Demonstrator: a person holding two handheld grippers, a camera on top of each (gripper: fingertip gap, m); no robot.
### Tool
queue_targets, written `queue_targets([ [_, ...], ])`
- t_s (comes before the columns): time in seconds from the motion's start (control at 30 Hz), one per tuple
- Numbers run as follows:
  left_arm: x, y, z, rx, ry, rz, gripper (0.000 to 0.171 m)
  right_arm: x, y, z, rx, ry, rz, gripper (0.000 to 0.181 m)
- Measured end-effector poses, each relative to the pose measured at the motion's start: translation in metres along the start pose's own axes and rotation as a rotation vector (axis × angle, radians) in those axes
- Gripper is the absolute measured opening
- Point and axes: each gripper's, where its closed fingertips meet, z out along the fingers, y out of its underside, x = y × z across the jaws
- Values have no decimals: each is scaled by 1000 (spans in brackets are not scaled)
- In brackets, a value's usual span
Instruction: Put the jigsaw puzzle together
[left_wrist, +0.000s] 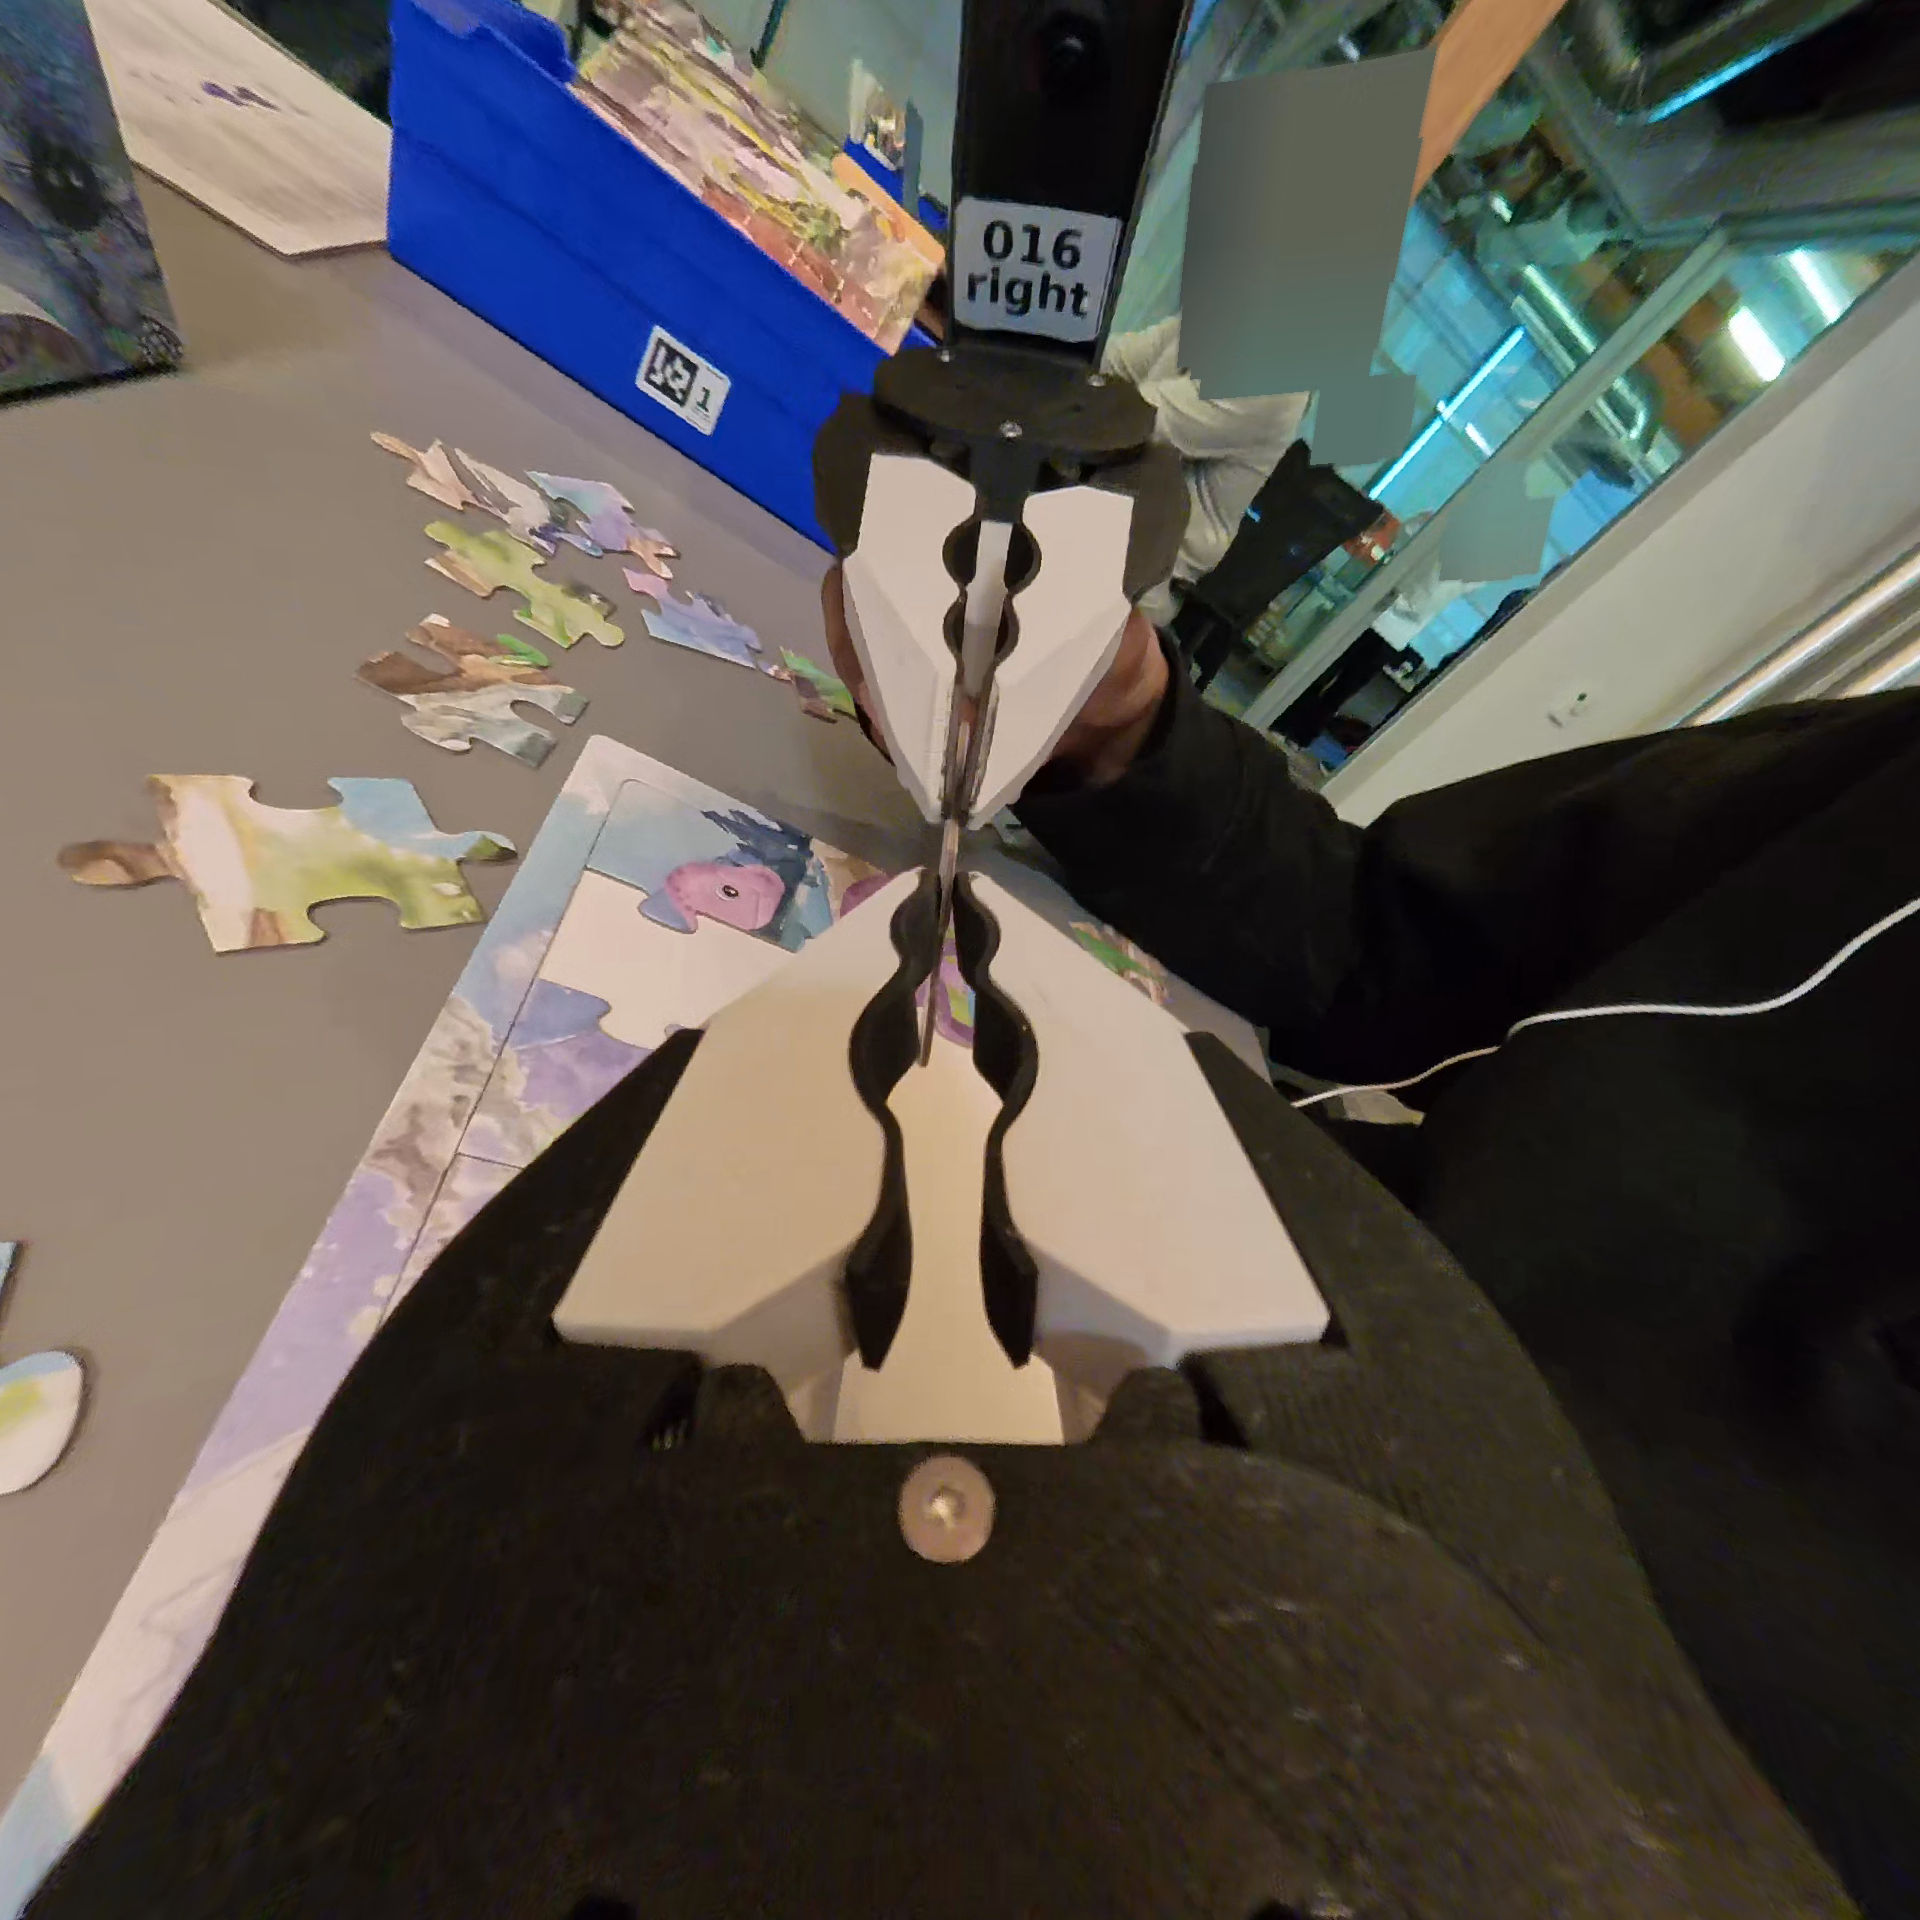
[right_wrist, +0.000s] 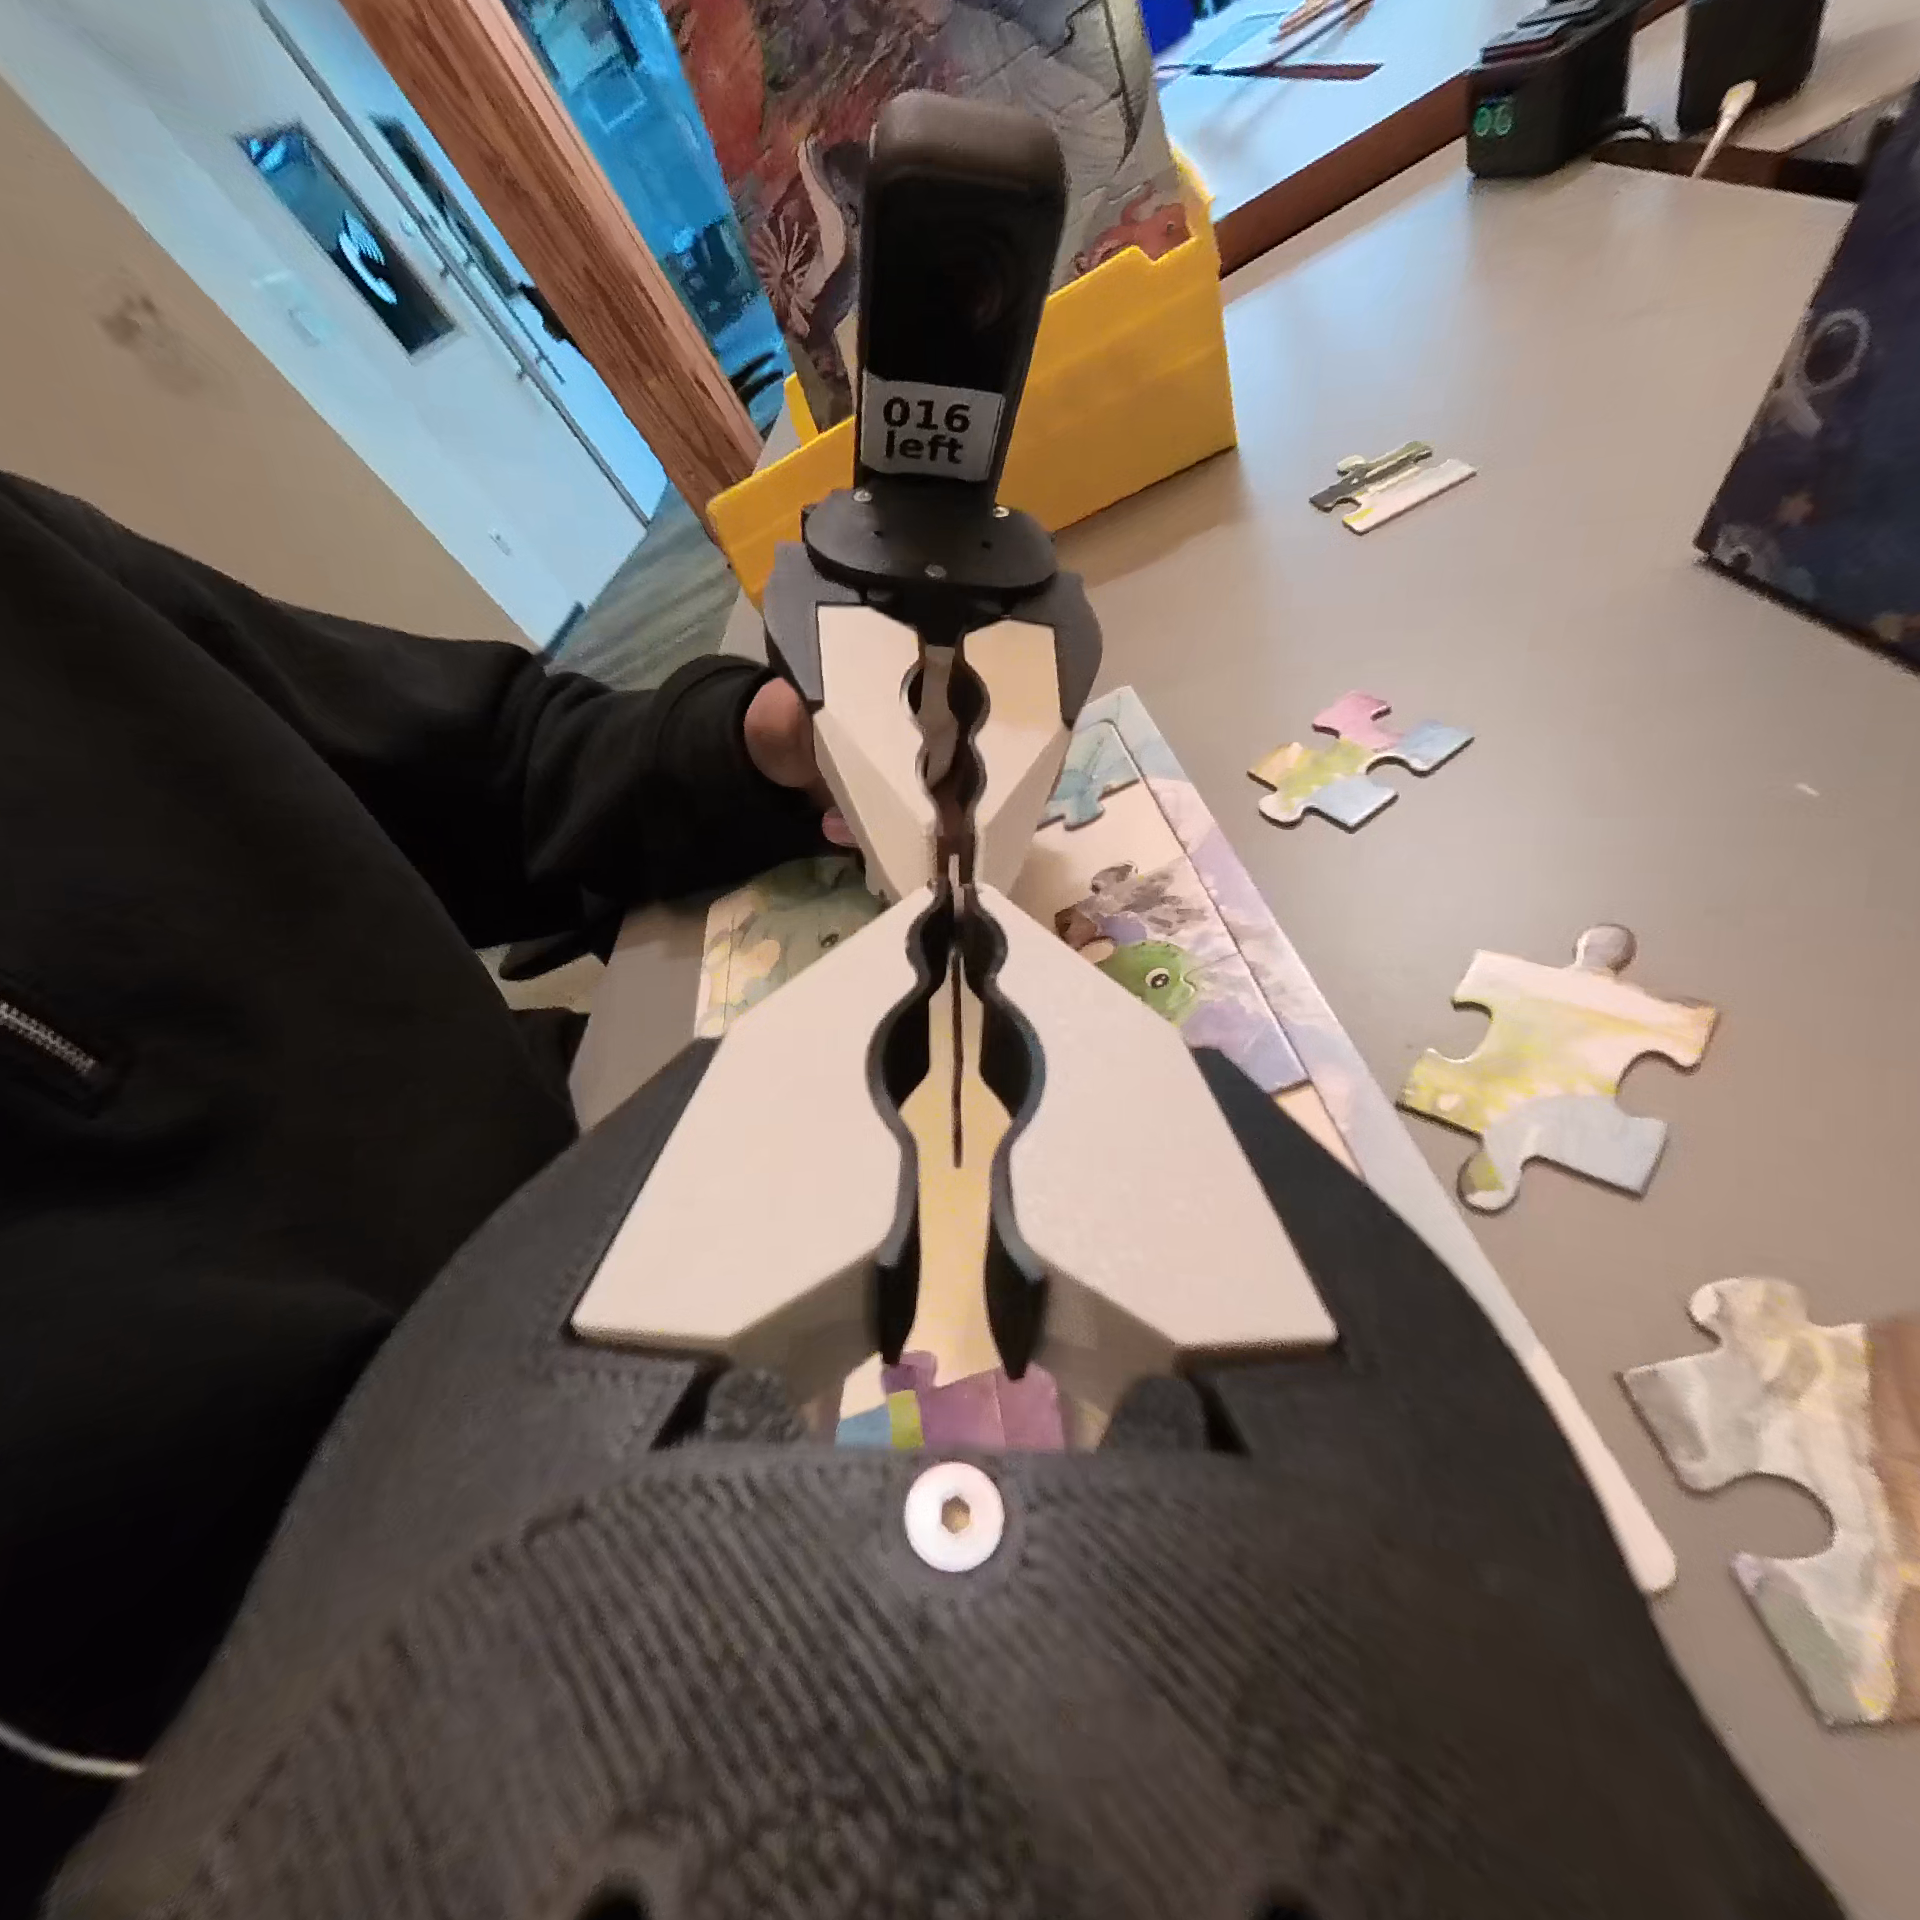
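Observation:
My left gripper (left_wrist: 940, 891) and my right gripper (left_wrist: 966, 816) meet tip to tip above the puzzle board (left_wrist: 447, 1081). Both are shut on one puzzle piece (left_wrist: 932, 997), held upright and seen edge-on as a thin line. In the right wrist view the same piece (right_wrist: 954, 1070) runs between my right gripper (right_wrist: 956, 906) and the left gripper (right_wrist: 951, 871). The board (right_wrist: 1236, 894) holds several fitted pieces with cartoon animals. Loose pieces (left_wrist: 301, 862) lie on the grey table left of the board, and more (right_wrist: 1558, 1060) lie to its other side.
A blue bin (left_wrist: 582, 260) with a puzzle picture stands beyond the loose pieces. A yellow bin (right_wrist: 1101, 405) and a dark box (right_wrist: 1829, 468) stand on the table. The person's black sleeve (left_wrist: 1455, 883) reaches in beside the board. Both grippers' tips are close together, under 4 cm apart.

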Motion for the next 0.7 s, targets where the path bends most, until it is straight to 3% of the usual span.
queue_targets([
  [0.13, -9, -8, -7, 58, -15, -48, 7, 13, -3, -7, 51, 4, 123, 0],
  [0.23, -9, -7, -6, 68, 16, -109, 36, 8, -22, -15, 184, -79, 217, 0],
  [0.3, -5, -3, -2, 52, 52, -130, 39, 5, -32, -21, 264, -131, 262, 0],
  [0.37, 1, -2, 1, 43, 82, -124, 32, 5, -36, -22, 291, -141, 278, 0],
  [0.47, 3, -4, -4, 44, 82, -82, 0, 11, -34, -23, 291, -112, 279, 0],
  [0.7, -4, -21, -19, 144, 64, -117, 0, 14, -32, -28, 275, -97, 285, 0],
])
